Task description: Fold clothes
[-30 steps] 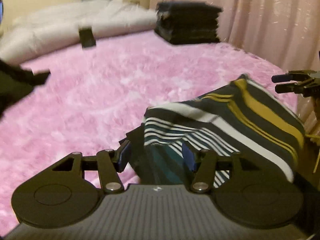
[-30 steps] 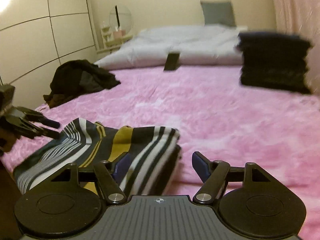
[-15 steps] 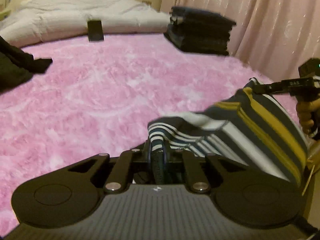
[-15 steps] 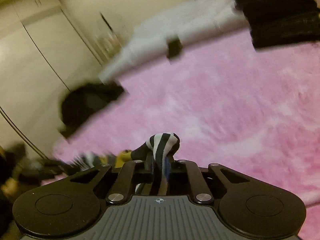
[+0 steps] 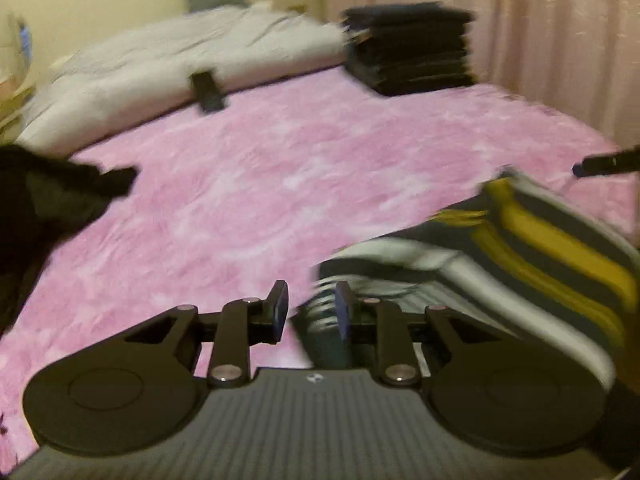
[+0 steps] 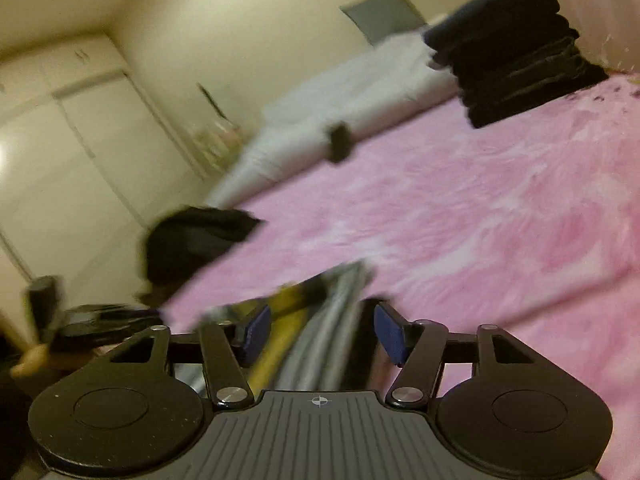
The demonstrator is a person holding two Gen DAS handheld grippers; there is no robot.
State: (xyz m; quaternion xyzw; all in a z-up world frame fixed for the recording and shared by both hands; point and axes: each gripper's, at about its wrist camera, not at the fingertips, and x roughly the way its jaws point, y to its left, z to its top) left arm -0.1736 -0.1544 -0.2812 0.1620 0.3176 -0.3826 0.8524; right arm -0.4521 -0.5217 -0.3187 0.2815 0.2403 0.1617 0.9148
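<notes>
Lying on the pink blanket (image 5: 248,184), the striped garment (image 5: 520,264) sits folded at the near right corner of the bed in the left wrist view. The left gripper (image 5: 308,308) is opening, its blue pads a narrow gap apart, with the garment's edge just behind the right pad and nothing pressed between them. The right gripper (image 6: 316,332) is opening wider; the blurred garment (image 6: 320,320) lies in the gap between its pads, not pinched. A stack of dark folded clothes (image 5: 412,52) stands at the far side, near the curtain (image 5: 540,32), and a loose black garment (image 5: 44,200) lies to the left.
</notes>
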